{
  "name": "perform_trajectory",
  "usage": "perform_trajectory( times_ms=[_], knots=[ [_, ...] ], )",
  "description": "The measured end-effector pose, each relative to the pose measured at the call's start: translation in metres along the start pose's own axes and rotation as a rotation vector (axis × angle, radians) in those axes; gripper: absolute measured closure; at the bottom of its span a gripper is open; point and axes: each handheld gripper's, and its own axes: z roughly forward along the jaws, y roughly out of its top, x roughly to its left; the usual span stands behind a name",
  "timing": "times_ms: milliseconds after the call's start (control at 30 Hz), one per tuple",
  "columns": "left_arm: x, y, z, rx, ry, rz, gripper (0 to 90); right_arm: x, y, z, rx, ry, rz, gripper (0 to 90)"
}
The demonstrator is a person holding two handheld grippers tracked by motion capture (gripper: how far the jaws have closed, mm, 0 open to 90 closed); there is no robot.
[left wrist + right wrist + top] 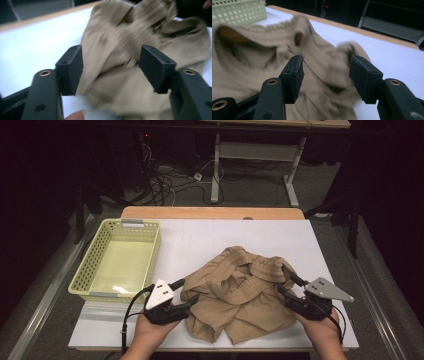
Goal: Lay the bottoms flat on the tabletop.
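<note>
High view has the whole yellow basket (120,260) left of the tan shorts (240,295), bunched mid-tabletop (210,235). Left gripper (186,291) and right gripper (285,284) come in low from either side, jaws apart, gripping nothing, cloth between them.

White-topped table (210,237), wooden far edge. Directly on surface: crumpled tan garment (240,295), near centre-right; empty pale-yellow perforated basket (90,262), left side, clear of garment.
</note>
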Motion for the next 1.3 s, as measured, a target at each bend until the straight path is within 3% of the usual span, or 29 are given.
perform_trajectory(
  times_ms=[200, 300, 400, 500, 567, 633, 767, 967, 1100, 1133, 1200, 1300],
  knots=[
    [-0.022, 0.027, 0.052, 0.078, -0.031, 0.065, 28.8, -0.014, -0.032, -0.001, 0.030, -0.015, 0.055, 46.3],
    [-0.019, 0.030, 0.074, 0.144, 0.021, 0.056, 31.5, -0.012, -0.041, 0.004, 0.073, 0.001, 0.034, 46.5],
    [-0.010, 0.024, 0.084, 0.194, 0.057, 0.052, 46.3, -0.011, -0.045, 0.009, 0.111, -0.004, 0.009, 50.8],
    [-0.001, 0.021, 0.081, 0.201, 0.046, 0.026, 59.4, -0.016, -0.048, 0.015, 0.147, -0.011, 0.011, 62.4],
    [0.003, 0.020, 0.077, 0.208, 0.036, 0.021, 63.1, -0.020, -0.050, 0.016, 0.160, -0.016, 0.012, 85.5],
    [0.006, 0.018, 0.073, 0.209, 0.034, 0.025, 64.4, -0.024, -0.051, 0.014, 0.164, -0.026, 0.021, 89.2],
    [0.010, 0.012, 0.054, 0.159, 0.024, -0.008, 64.5, -0.032, -0.053, -0.001, 0.152, -0.062, 0.043, 89.4],
    [0.016, -0.010, 0.014, 0.023, -0.004, -0.084, 64.0, -0.047, -0.060, -0.024, 0.138, -0.102, 0.100, 88.7],
    [0.026, -0.031, 0.001, -0.016, -0.017, -0.141, 63.5, -0.032, -0.045, -0.028, 0.077, -0.091, 0.054, 69.6],
    [0.027, -0.034, 0.002, 0.002, -0.020, -0.138, 63.5, -0.027, -0.039, -0.030, 0.054, -0.091, 0.040, 66.5],
    [0.029, -0.036, 0.003, 0.019, -0.020, -0.129, 63.5, -0.017, -0.028, -0.031, 0.006, -0.092, 0.016, 66.5],
    [0.029, -0.037, 0.003, 0.017, -0.026, -0.129, 63.2, 0.000, -0.014, -0.025, -0.031, -0.034, -0.032, 65.2]
  ],
)
